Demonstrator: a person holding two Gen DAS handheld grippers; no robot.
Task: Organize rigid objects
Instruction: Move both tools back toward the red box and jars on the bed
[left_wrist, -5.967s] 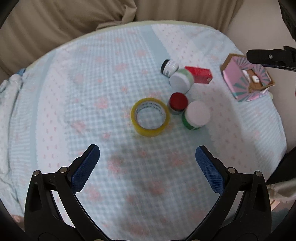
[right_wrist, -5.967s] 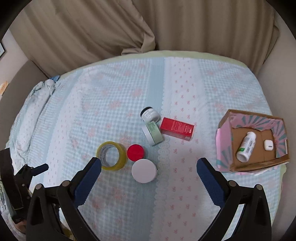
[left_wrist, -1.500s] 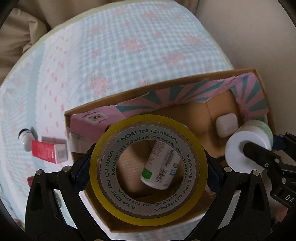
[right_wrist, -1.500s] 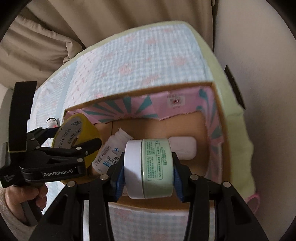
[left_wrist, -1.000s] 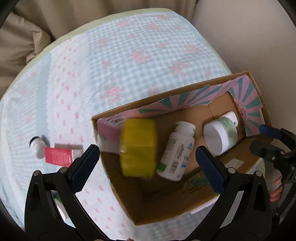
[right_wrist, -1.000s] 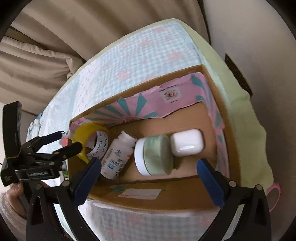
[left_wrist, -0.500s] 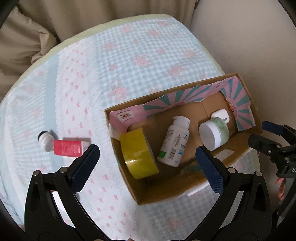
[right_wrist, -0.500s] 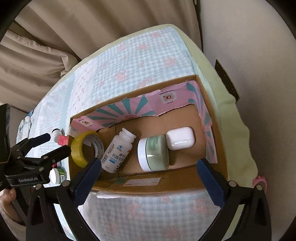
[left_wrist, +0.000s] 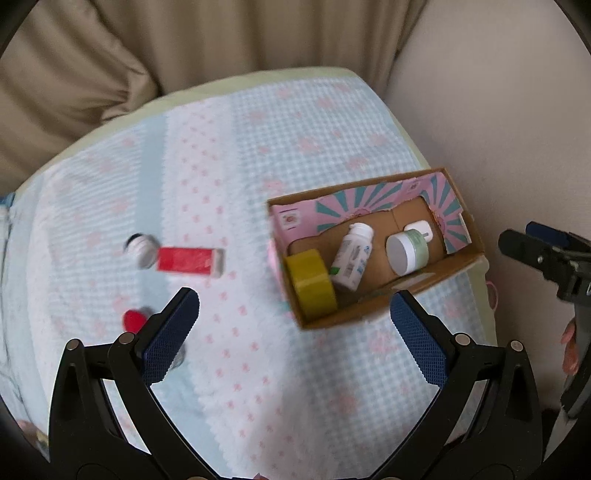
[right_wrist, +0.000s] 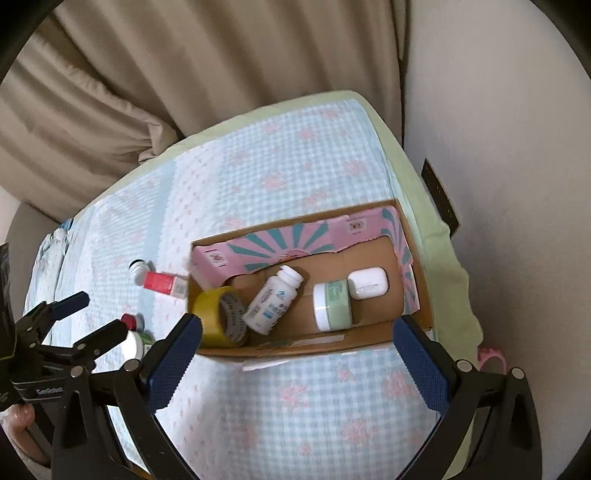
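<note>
A cardboard box (left_wrist: 461, 260) (right_wrist: 424, 317) with a pink and teal lining stands near the bed's right edge. In it lie a yellow tape roll (left_wrist: 310, 286) (right_wrist: 223, 317), a white pill bottle (left_wrist: 351, 254) (right_wrist: 273, 299), a green jar with a white lid (left_wrist: 408, 253) (right_wrist: 330, 304) and a white earbud case (right_wrist: 367, 282). On the cloth to the left lie a red box (left_wrist: 188, 260) (right_wrist: 159, 282), a small black-capped bottle (left_wrist: 142, 249) (right_wrist: 138, 267), a red-capped jar (left_wrist: 133, 319) (right_wrist: 129, 320) and a white-lidded jar (right_wrist: 135, 341). My left gripper (left_wrist: 293, 339) and right gripper (right_wrist: 293, 363) are both open and empty, above the bed.
The bed has a blue and white checked cloth (left_wrist: 295, 369) with pink flowers. Beige curtains (right_wrist: 184, 74) hang behind it and a pale wall (right_wrist: 498, 147) is on the right. A pink item (right_wrist: 489, 356) lies past the bed's right edge.
Both grippers let go of their loads, the tape roll and the green jar, into the box, then drew back and up. The left view has swung left toward the loose items.
</note>
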